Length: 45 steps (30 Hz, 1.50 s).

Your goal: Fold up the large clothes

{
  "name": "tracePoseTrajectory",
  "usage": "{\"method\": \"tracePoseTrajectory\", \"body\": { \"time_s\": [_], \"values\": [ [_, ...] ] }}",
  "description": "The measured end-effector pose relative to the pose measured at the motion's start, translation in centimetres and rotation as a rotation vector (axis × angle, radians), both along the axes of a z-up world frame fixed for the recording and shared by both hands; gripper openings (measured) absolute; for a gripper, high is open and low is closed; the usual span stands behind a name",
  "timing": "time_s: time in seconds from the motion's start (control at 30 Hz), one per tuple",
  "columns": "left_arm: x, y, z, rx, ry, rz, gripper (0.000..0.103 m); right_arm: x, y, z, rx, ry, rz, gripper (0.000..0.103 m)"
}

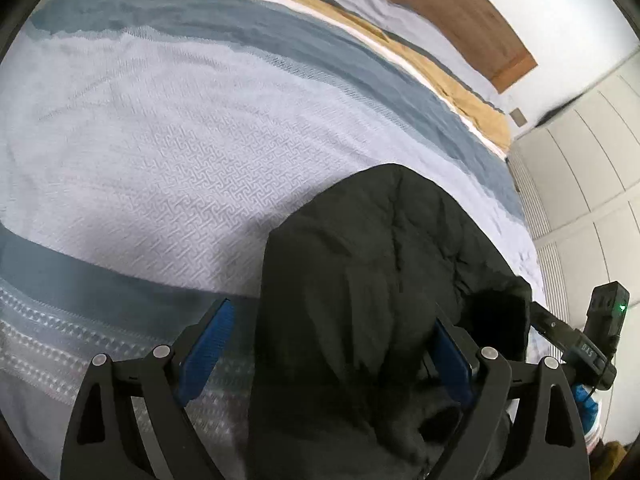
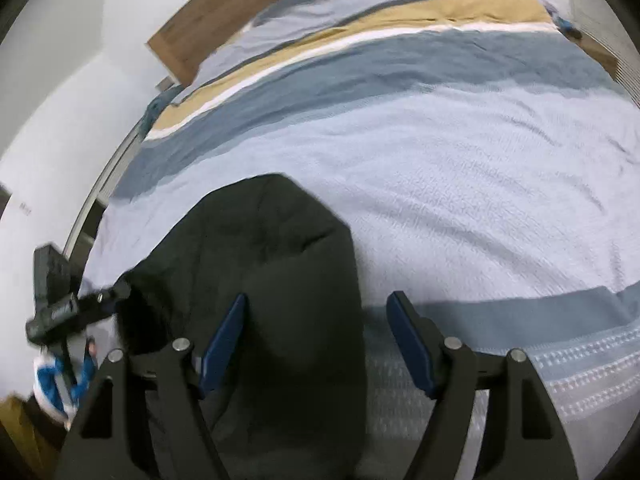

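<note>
We have the black padded coat (image 1: 384, 280) lying on the bed (image 1: 168, 152), near the foot edge and towards one side, and it looks already doubled into a thick bundle. Our left gripper (image 1: 332, 356) stands wide, its blue pads (image 1: 208, 352) clear of the cloth on the outer side; the coat's bulk sits between the fingers, and the inner pad is just beside the fabric, though we cannot tell whether it touches. Our right gripper (image 2: 320, 348) is also spread, with the coat's edge passing between its fingers; the outer pad stands apart from the cloth, the inner pad (image 2: 222, 348) lies against or just beside it. We judge neither is pinching anything, so the bundle rests on the bed under its own weight.

The step in hand, as we read it, is letting the fold settle and getting clear. To do it well we should lift both grippers straight off so no pad drags the slippery shell and springs the fold open. Padded cloth tends to puff back, so a flat press on top with a closed gripper may help. If another fold is wanted, we should take the two near corners together, grip through all layers, and carry them level so the edges meet squarely
</note>
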<state>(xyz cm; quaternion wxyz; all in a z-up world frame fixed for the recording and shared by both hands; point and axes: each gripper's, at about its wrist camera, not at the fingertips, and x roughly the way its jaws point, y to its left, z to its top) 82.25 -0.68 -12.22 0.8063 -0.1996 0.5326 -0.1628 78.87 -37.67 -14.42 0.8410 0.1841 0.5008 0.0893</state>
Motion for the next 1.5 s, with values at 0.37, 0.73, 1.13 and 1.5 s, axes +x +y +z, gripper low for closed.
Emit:
{"method": "tracePoseTrajectory", "body": {
  "time_s": [0.37, 0.73, 1.13, 1.5],
  "values": [
    [0.1, -1.9, -0.3, 0.065, 0.036, 0.03, 0.021, 3.1, 2.4, -0.7, -0.008, 0.06, 0.038, 0.013],
    [-10.5, 0.5, 8.1, 0.03, -0.103, 0.007, 0.017, -5.3, 3.6, 9.2, -0.089, -0.011, 0.17, 0.01],
    [-25.4, 3.2, 4.1, 0.023, -0.097, -0.007, 0.014, -20.8, 0.9, 7.7, -0.012, -0.013, 0.135, 0.01],
    [-26.8, 1.7, 1.8, 0.06, -0.082, -0.005, 0.013, -24.9, -0.7, 1.3, -0.031, 0.02, 0.031, 0.01]
  ]
}}
